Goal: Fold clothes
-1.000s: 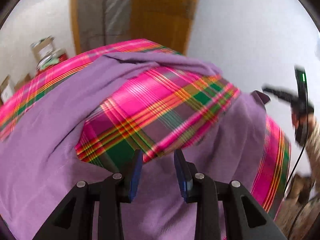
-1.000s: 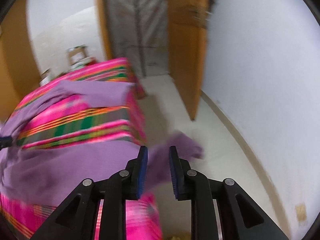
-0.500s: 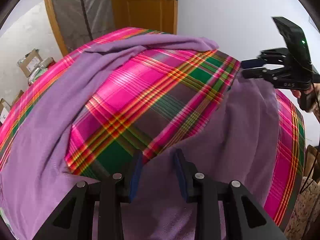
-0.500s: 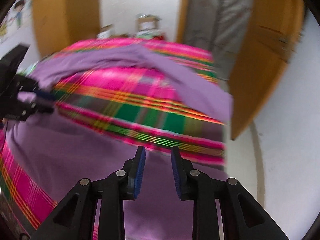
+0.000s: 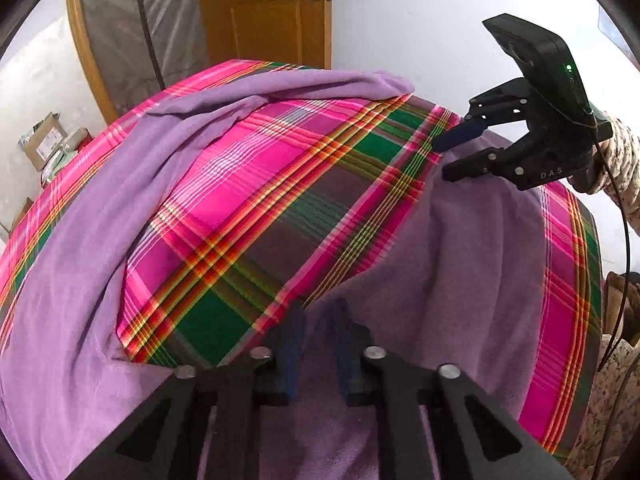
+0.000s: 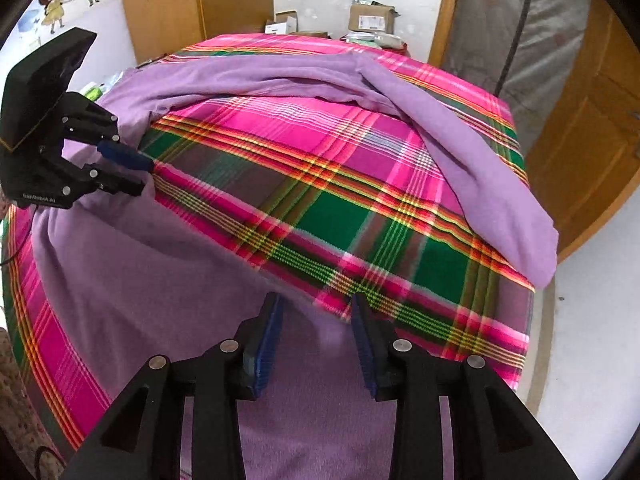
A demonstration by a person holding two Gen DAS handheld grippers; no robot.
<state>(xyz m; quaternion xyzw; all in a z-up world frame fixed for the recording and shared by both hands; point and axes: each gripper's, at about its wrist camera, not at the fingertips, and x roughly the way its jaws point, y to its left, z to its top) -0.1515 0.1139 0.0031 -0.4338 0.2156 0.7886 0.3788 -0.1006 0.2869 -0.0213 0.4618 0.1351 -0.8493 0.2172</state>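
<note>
Gripping at the near hem of the cloth

Looking down both grippers, we see a purple cloth (image 5: 460, 280) spread on the plaid cover (image 5: 248, 184). It lies in a loop: one broad part covers the cover's near side, a long band runs along its far edge, and a big patch of bare plaid shows in the middle. One end of that band hangs past the cover's corner on the door (image 5: 264, 12) side.

Our left gripper (image 5: 318, 340) is at the cover's near side, right where the cloth's edge meets the bare plaid. Its jaws are closing, blurred in the left view, with a narrow gap showing and purple cloth lying in that gap. From the right view the same gripper's fingers stand a little apart, their tips at the cloth's edge.

Our right gripper (image 6: 316, 320) is further along the same edge, nearer the cover's door-side corner. Its jaws are opening and stand well apart, with cloth below and between them but no pad pressing on it. In the left view its tips sit at the line where cloth meets plaid, and a patterned sleeve (image 5: 620, 152) shows behind it.

Beyond the cover's far end we see cardboard boxes (image 6: 372, 18).
</note>
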